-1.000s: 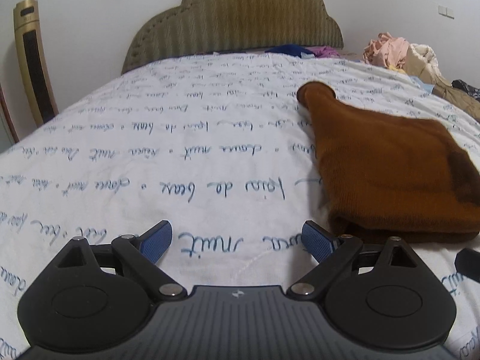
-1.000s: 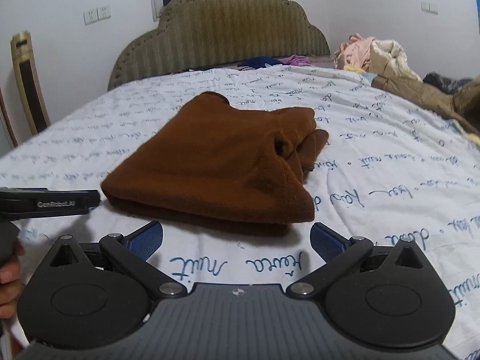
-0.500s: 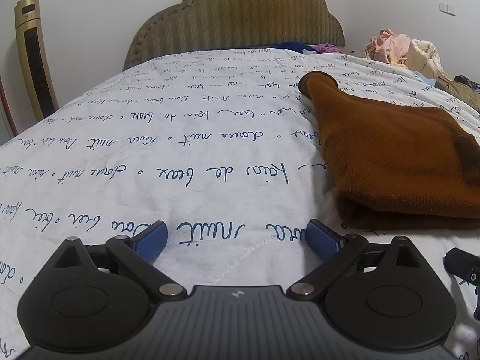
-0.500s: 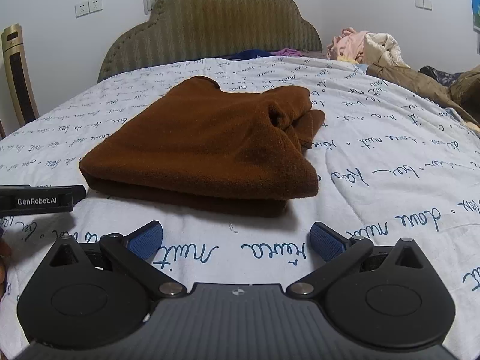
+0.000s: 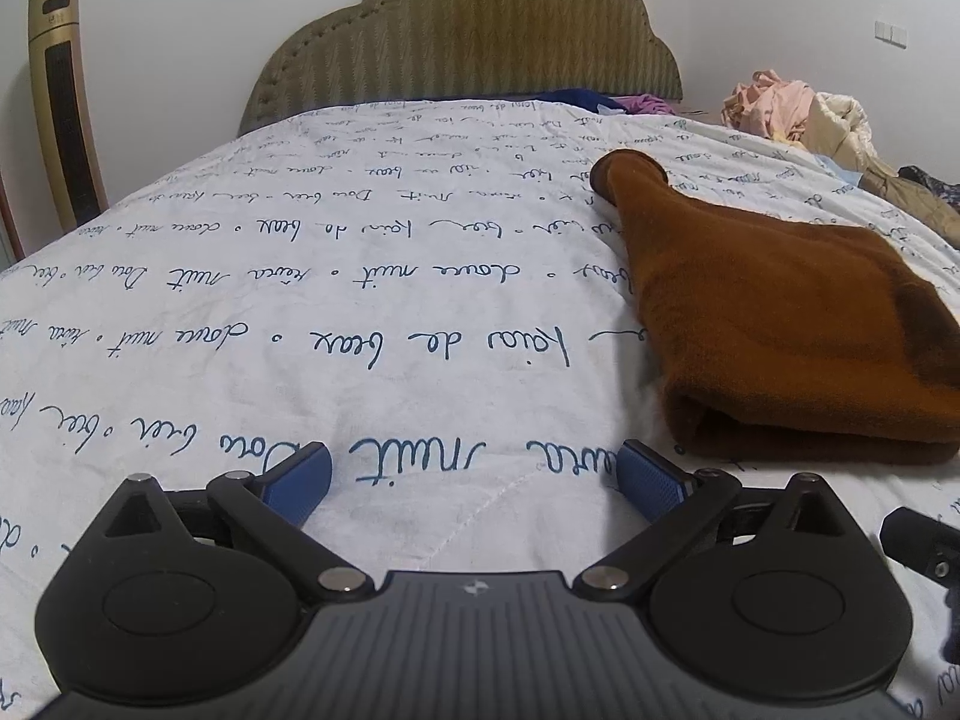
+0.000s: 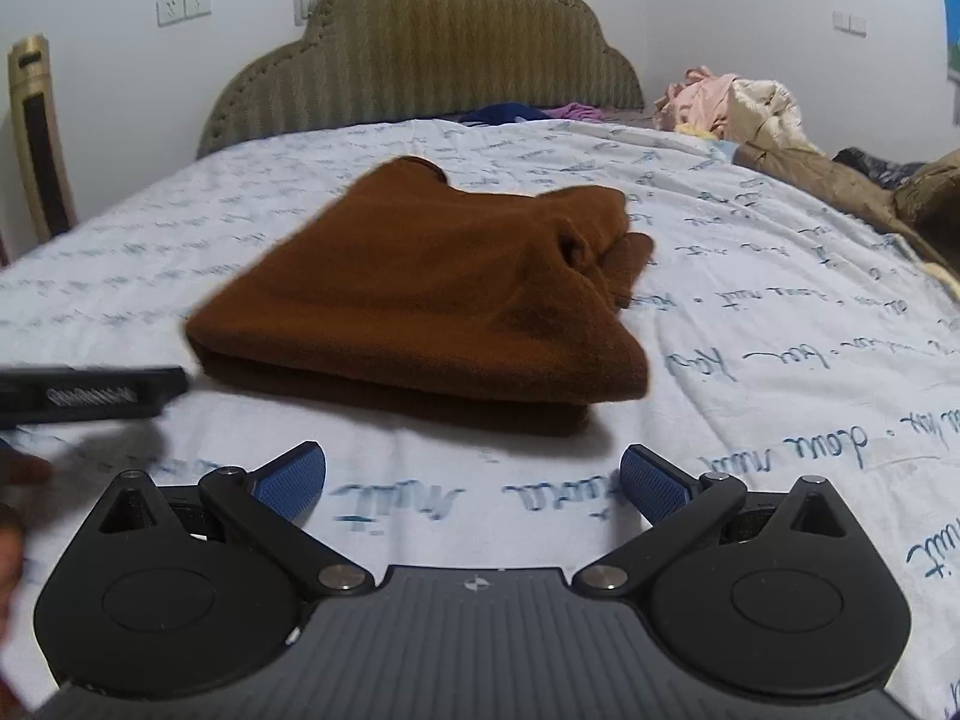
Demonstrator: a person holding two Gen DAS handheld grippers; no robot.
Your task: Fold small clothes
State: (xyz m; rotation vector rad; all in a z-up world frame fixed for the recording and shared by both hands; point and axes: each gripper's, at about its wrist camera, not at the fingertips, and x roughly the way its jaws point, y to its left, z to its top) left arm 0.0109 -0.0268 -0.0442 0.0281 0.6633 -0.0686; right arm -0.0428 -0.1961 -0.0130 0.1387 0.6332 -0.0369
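Observation:
A brown knit garment (image 6: 432, 294) lies folded flat on the white bedsheet with blue script (image 6: 780, 312). It also shows in the left wrist view (image 5: 780, 324), to the right. My right gripper (image 6: 474, 477) is open and empty, just in front of the garment's near edge. My left gripper (image 5: 474, 477) is open and empty, over bare sheet left of the garment's near corner. The left gripper's body (image 6: 90, 396) shows at the left edge of the right wrist view.
An olive headboard (image 5: 468, 42) stands at the far end. A pile of loose clothes (image 6: 744, 108) lies at the far right of the bed, with brown bedding (image 6: 870, 192) along the right edge. A gold tower appliance (image 5: 63, 102) stands at the left.
Both grippers have drawn back slightly from the garment and stayed open. The folded garment has not moved.

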